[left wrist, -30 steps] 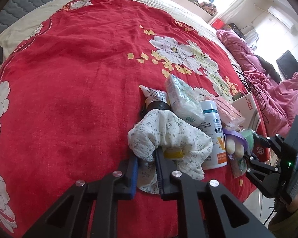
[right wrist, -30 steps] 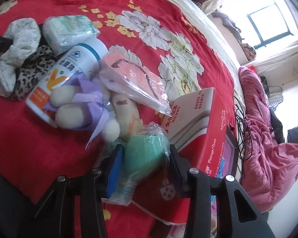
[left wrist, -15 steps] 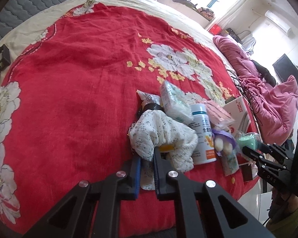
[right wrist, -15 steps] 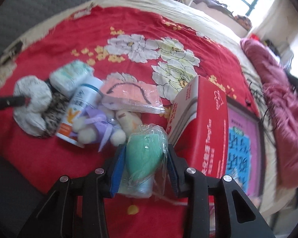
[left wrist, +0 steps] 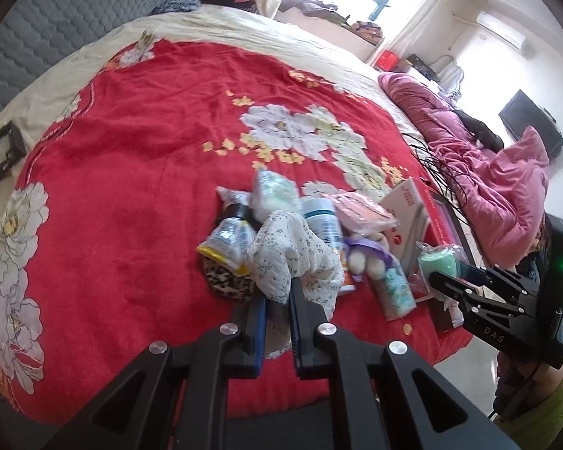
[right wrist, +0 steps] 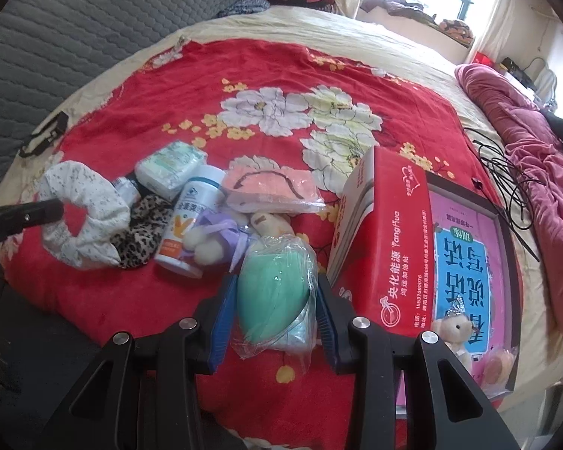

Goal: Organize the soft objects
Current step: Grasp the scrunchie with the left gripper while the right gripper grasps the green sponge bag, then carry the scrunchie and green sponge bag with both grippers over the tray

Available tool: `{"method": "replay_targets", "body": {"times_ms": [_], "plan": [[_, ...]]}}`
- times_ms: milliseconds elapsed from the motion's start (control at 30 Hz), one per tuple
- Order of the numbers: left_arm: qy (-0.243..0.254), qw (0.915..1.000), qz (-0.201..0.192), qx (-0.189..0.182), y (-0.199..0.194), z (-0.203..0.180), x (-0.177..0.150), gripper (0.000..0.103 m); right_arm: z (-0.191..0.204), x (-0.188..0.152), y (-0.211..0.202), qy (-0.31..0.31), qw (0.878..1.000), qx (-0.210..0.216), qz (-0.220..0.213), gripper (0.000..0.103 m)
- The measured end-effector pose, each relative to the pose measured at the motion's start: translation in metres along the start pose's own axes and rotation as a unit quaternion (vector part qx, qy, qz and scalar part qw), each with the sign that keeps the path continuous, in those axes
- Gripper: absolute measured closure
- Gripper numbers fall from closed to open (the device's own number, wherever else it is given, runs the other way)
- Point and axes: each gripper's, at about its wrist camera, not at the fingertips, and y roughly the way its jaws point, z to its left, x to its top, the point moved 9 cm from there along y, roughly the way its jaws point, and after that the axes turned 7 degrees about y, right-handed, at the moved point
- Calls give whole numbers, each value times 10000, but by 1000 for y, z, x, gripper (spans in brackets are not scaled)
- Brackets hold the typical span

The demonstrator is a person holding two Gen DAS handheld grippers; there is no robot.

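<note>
White floral scrunchie [left wrist: 292, 255] is pinched in the left gripper [left wrist: 277, 311] at centre frame, while the right gripper [right wrist: 274, 300] clamps a bagged green sponge [right wrist: 272, 292].

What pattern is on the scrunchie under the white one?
Leopard print, brown and black; clearest in the right wrist view.

White floral scrunchie [left wrist: 292, 258] lifted off bed, pinched between left fingers [left wrist: 298, 300], fabric drooping. Mint-green sponge in clear bag [right wrist: 272, 292] clamped between right fingers [right wrist: 223, 315], raised. Leopard scrunchie [right wrist: 139, 230], purple-bowed plush [right wrist: 214, 238], pink packet [right wrist: 272, 189] lie clustered on red bedspread [right wrist: 131, 123].
</note>
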Motion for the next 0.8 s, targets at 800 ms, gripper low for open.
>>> {"method": "replay_targets", "body": {"times_ms": [800], "plan": [[772,9964,-361,24,-42,-88,24,92,-14,11,-67,362,9968,150,-695,62]]}}
